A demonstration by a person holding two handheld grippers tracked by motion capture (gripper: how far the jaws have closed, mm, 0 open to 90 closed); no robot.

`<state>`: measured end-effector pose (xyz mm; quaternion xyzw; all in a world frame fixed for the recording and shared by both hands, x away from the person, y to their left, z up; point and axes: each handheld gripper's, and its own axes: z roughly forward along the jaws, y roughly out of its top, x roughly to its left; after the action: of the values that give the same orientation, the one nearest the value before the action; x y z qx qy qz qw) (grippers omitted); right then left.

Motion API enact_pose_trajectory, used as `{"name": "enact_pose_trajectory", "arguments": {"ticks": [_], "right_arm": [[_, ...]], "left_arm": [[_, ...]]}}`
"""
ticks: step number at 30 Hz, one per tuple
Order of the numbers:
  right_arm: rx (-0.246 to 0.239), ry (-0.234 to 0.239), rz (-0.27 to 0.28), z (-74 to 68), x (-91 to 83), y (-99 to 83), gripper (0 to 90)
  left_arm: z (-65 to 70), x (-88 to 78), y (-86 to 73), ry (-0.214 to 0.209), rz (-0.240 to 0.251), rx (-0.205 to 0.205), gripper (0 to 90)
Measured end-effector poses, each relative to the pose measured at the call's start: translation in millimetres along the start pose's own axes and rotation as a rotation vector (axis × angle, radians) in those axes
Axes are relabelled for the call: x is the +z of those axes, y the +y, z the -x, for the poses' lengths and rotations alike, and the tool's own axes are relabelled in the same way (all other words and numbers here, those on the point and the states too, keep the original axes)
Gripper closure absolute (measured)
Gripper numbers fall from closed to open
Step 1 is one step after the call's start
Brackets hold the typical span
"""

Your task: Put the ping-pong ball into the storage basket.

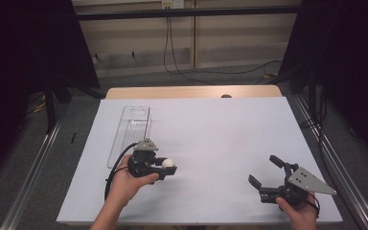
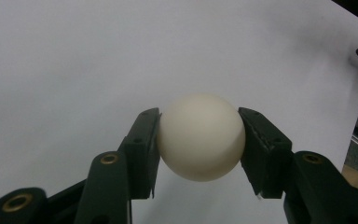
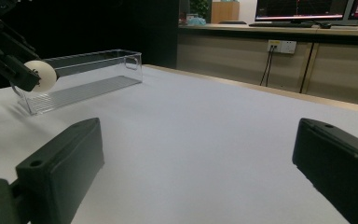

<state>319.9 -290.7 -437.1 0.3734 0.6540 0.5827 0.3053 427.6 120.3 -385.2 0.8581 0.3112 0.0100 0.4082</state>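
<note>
Nearest the high camera, two forearms enter from the bottom edge, each hand carrying a gripper over the white sheet [image 1: 211,129] that covers the table. The sheet is the largest thing seen; a strip of wooden tabletop [image 1: 191,91] shows beyond its far edge.

Next in size is the clear plastic bin [image 1: 130,134], set on the left part of the sheet with its long axis running away from the person, one narrow end toward the left hand. In the right gripper view its open top faces up and it appears empty.

The right gripper [image 1: 264,172] is held low at the near right, well apart from the bin, its jaws spread wide with nothing between them.

The left gripper [image 1: 165,168] is held just right of the bin's near end, pointing toward the right. Its jaws are closed on the white ball [image 2: 200,136], which is pinched at its two sides and carried clear of the sheet. Being round, the ball shows no long axis or facing.
</note>
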Motion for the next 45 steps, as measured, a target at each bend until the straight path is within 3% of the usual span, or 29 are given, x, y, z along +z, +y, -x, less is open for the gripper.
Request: {"name": "enact_pose_trajectory", "arguments": {"ticks": [45], "right_arm": [[0.000,0.006,-0.001,-0.1,0.2,0.0,1.6]], "left_arm": [[-13.2,-16.7,8.9,0.041,-0.002,-0.044,51.1]]}}
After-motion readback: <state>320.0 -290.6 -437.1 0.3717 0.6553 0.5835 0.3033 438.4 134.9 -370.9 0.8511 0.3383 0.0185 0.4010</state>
